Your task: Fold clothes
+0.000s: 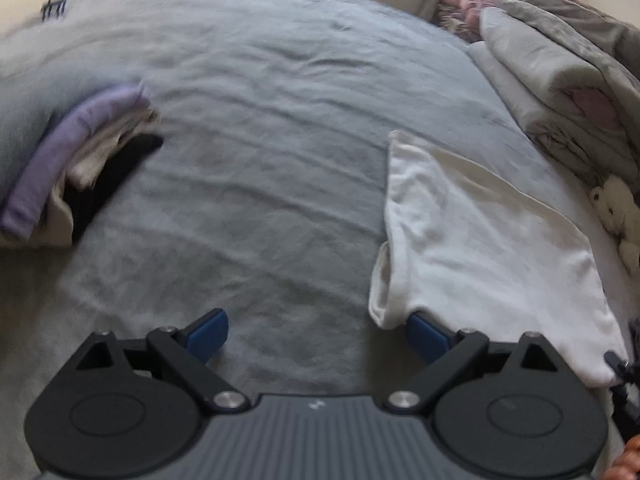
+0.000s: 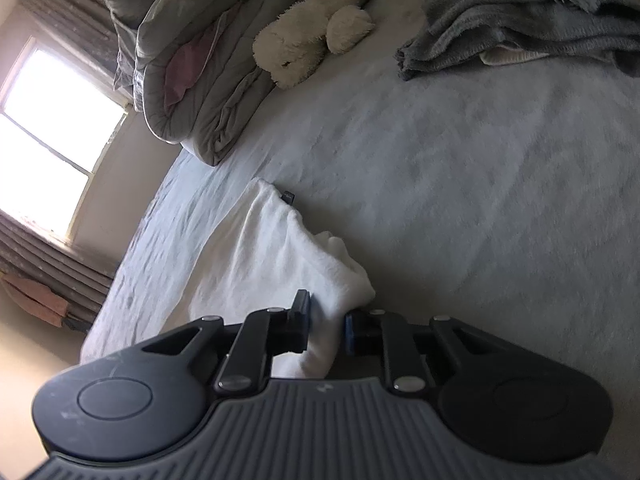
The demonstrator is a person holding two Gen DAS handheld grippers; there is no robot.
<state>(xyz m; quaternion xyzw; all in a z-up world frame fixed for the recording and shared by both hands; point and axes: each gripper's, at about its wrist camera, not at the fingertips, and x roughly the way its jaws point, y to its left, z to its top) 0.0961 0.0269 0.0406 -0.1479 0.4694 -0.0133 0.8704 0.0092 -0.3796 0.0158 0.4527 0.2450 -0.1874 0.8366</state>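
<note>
Only the left wrist view shows us the folded stack of lilac, cream and black clothes (image 1: pixel 76 168) at the far left of the pale grey bedspread (image 1: pixel 256 128). The left gripper (image 1: pixel 318 338) tilts steeply down, jaws spread wide, nothing held. The right wrist view alone gets the bright window (image 2: pixel 48 120); there the right gripper (image 2: pixel 327 326) pinches the white soft garment (image 2: pixel 256 256) lying on the bed.

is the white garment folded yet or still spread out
Partly folded: the white garment lies flat on the bed with one long edge doubled over, and the right tongs pinch one end.
</note>
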